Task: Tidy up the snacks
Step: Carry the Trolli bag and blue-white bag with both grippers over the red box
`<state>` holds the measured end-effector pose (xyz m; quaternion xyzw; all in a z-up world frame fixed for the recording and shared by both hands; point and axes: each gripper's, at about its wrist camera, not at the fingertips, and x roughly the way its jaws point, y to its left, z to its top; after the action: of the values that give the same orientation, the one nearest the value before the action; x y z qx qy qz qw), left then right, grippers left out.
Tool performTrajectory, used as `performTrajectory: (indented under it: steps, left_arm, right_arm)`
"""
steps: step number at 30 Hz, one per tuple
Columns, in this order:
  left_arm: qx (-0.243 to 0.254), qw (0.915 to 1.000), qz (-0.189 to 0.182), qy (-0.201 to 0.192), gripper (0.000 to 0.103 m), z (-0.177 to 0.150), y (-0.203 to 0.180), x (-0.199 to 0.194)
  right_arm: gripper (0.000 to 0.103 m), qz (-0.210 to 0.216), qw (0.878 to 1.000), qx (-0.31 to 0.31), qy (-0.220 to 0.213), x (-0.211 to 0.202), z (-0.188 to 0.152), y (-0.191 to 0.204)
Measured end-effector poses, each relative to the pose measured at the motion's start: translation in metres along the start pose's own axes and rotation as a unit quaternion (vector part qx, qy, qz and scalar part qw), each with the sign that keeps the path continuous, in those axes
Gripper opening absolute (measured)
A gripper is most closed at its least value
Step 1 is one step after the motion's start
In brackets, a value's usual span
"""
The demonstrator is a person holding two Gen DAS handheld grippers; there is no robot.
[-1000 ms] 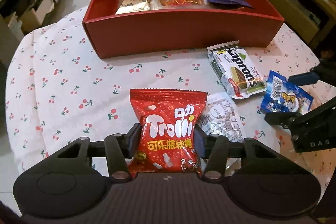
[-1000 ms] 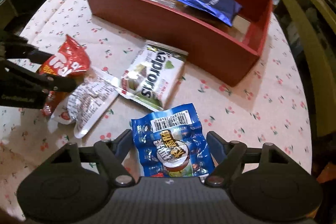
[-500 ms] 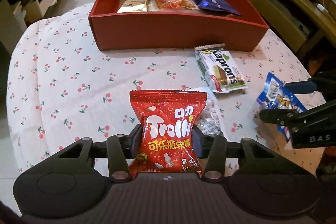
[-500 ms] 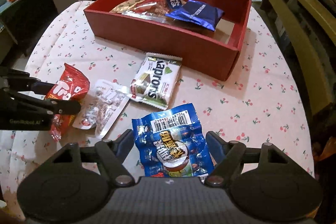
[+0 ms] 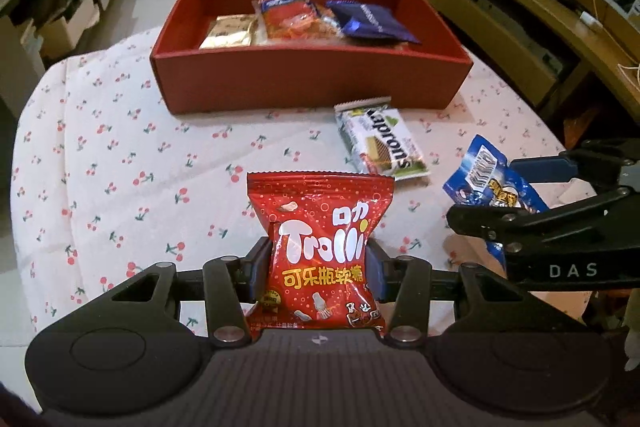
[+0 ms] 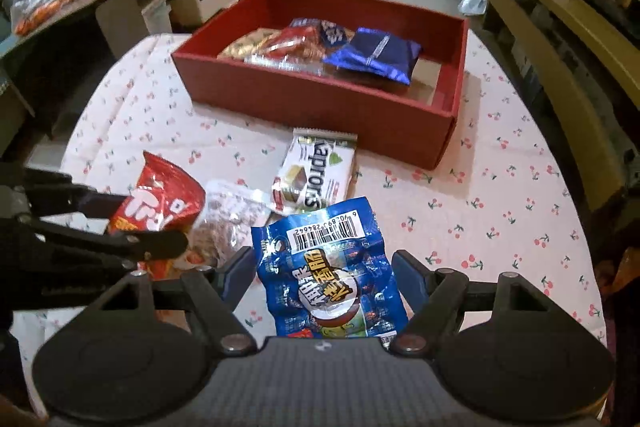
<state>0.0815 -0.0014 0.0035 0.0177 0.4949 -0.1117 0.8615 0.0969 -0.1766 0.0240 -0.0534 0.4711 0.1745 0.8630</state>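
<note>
Left wrist: red box holds 3 packets.

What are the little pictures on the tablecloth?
Small red cherries with green stems, scattered over the white tablecloth. They show best in the left wrist view.

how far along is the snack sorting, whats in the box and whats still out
Done: a gold packet, a red snack bag and a dark blue packet lie in the red box.
In hand: the left gripper clamps a red Trolli bag; the right gripper holds a blue snack bag.
Left: the Kaprons wafer pack and a clear packet lie on the tablecloth.
</note>
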Motion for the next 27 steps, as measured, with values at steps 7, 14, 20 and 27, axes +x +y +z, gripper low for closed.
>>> performTrajectory:
  steps: [7, 14, 20, 27]
  left_arm:
    - [-0.001, 0.9999, -0.005, -0.013, 0.056, 0.006, -0.004, -0.005]
    - [-0.01, 0.9996, -0.003, -0.027, 0.056, 0.015, -0.002, -0.009]
    - [-0.005, 0.9987, 0.004, -0.05, 0.056, 0.029, -0.003, -0.016]
    - [-0.008, 0.9971, 0.008, -0.075, 0.056, 0.048, -0.003, -0.021]
  right_arm:
    - [0.09, 0.001, 1.0, 0.013, -0.015, -0.005, 0.009, 0.001]
    - [0.09, 0.0, 0.999, 0.022, -0.029, -0.009, 0.018, -0.001]
    - [0.09, -0.001, 0.998, 0.037, -0.047, -0.014, 0.03, -0.007]
    - [0.09, -0.005, 0.996, 0.051, -0.07, -0.021, 0.047, -0.013]
